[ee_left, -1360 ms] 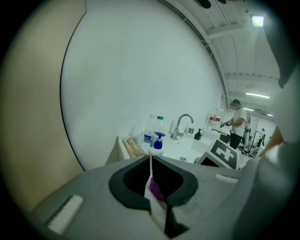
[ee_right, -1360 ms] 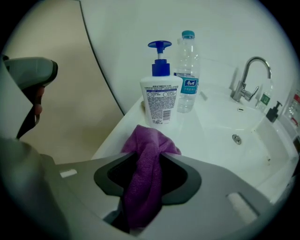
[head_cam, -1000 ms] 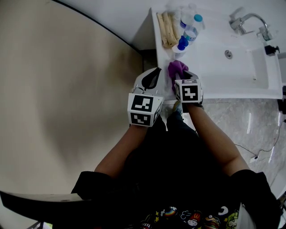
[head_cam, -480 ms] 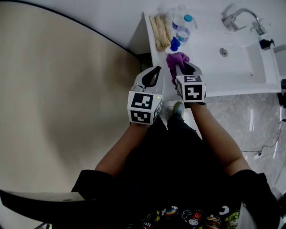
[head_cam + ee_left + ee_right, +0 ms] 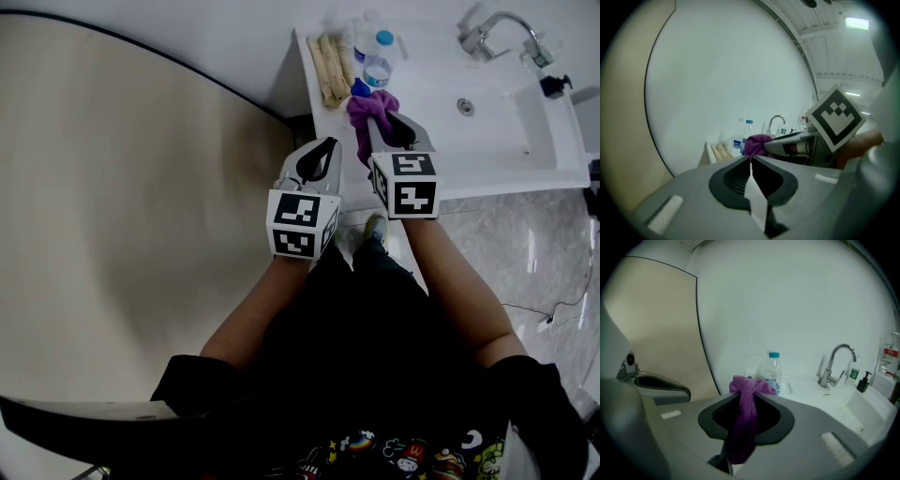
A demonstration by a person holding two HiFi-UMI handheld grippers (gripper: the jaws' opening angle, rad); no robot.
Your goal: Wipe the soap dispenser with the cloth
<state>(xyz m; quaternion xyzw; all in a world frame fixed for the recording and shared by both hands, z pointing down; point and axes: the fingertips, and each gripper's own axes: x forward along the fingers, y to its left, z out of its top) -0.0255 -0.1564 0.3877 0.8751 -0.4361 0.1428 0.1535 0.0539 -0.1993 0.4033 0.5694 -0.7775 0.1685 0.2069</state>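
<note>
My right gripper [image 5: 382, 122] is shut on a purple cloth [image 5: 367, 107], held above the left end of the white counter [image 5: 431, 84]. In the right gripper view the cloth [image 5: 744, 414] hangs bunched between the jaws of that gripper [image 5: 750, 392]. A small dark pump soap dispenser [image 5: 864, 381] stands far right by the basin, also seen in the head view [image 5: 554, 86]. My left gripper [image 5: 326, 144] hovers left of the counter's edge, shut with nothing in it [image 5: 750, 158]. From the left gripper view the cloth [image 5: 757, 143] shows just beyond its tips.
Water bottles [image 5: 377, 52] and rolled beige towels [image 5: 327, 64] stand at the counter's back left. A chrome faucet [image 5: 489, 34] sits over the sink basin [image 5: 548, 141]. A beige wall panel fills the left; marble floor lies to the right.
The right gripper has risen and moved toward the back of the counter with the cloth in it. The left gripper has stayed almost where it was.
</note>
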